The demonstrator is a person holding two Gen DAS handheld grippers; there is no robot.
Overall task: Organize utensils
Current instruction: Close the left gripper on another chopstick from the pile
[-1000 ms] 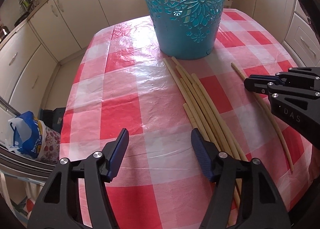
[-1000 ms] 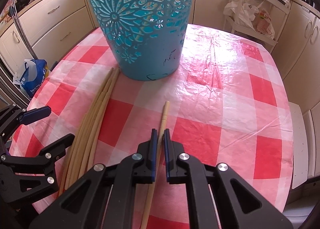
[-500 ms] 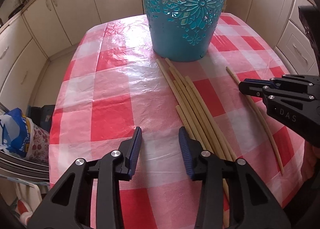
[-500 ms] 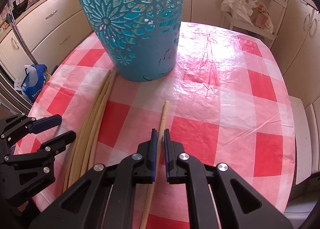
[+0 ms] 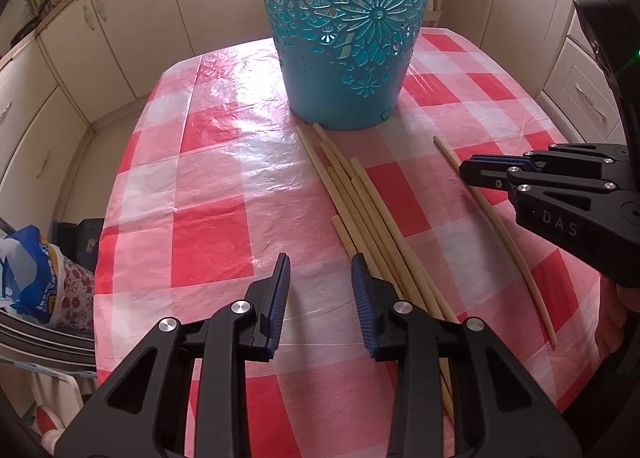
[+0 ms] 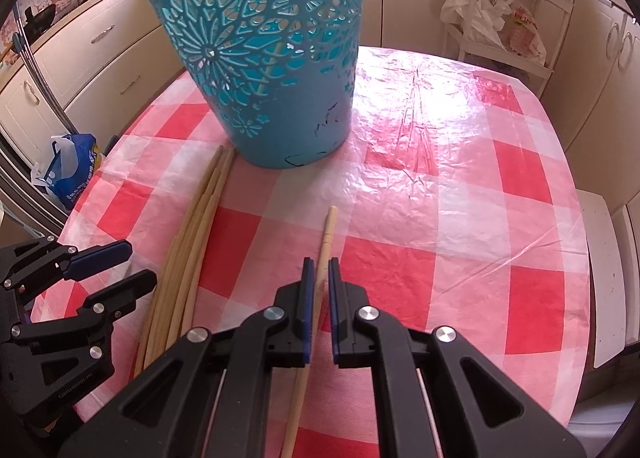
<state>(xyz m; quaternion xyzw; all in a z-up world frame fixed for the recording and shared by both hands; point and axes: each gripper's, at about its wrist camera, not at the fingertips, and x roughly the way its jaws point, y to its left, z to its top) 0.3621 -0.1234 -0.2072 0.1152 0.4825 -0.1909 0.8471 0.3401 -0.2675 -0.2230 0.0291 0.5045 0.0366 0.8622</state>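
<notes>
A teal cut-out basket [image 5: 344, 30] stands upright at the far side of the red-and-white checked table [image 5: 216, 186]; it also shows in the right wrist view [image 6: 272, 58]. Several long pale wooden sticks [image 5: 360, 210] lie bundled in front of it, also seen in the right wrist view [image 6: 192, 234]. One single stick [image 6: 326, 242] lies apart to the right, also in the left wrist view [image 5: 500, 226]. My right gripper [image 6: 318, 270] is narrowly closed around this stick. My left gripper [image 5: 320, 278] is open and empty, just left of the bundle.
Cream kitchen cabinets [image 5: 100, 38] surround the table. A blue and white bag [image 5: 28, 278] sits on the floor at the left. A white rack with plastic bags [image 6: 504, 14] stands beyond the table at the right. The table edge [image 5: 104, 258] is near on the left.
My left gripper's jaws narrowed, then widened a little, and it drew back from the basket. My right gripper stayed around the single stick and lifted back slightly.
</notes>
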